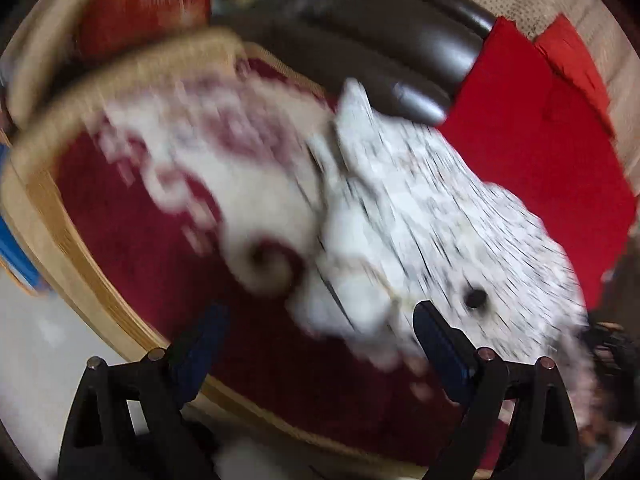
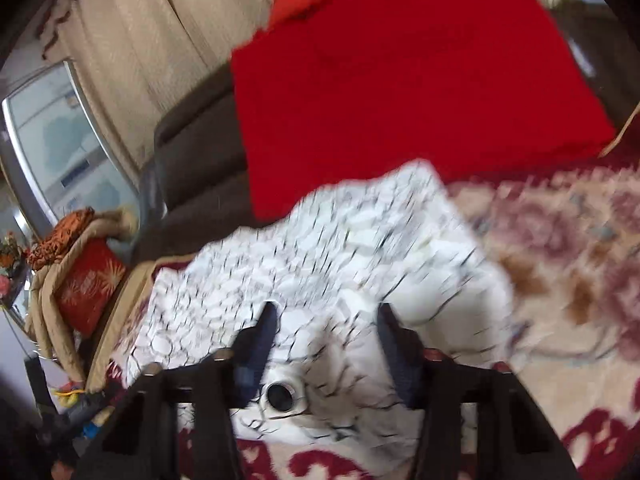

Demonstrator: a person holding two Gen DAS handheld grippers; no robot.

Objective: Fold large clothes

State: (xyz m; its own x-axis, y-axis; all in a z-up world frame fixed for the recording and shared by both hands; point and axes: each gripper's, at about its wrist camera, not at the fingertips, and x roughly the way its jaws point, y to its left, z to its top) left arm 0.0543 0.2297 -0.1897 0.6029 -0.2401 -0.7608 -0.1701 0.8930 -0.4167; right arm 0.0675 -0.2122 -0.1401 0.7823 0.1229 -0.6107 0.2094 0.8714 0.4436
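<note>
The white garment, crackled with thin black lines, lies heaped on a red and cream patterned rug, and both views are smeared by motion. It looks light, soft and limp, so it should sag wherever it is lifted; a hem or corner seems the best hold. The left tongs stand spread, holding nothing, at its near edge. To the right, the right tongs are also spread over the cloth, near a dark button. The rug's cream border bounds the left; a red blanket lies beyond, with open rug at right.
</note>
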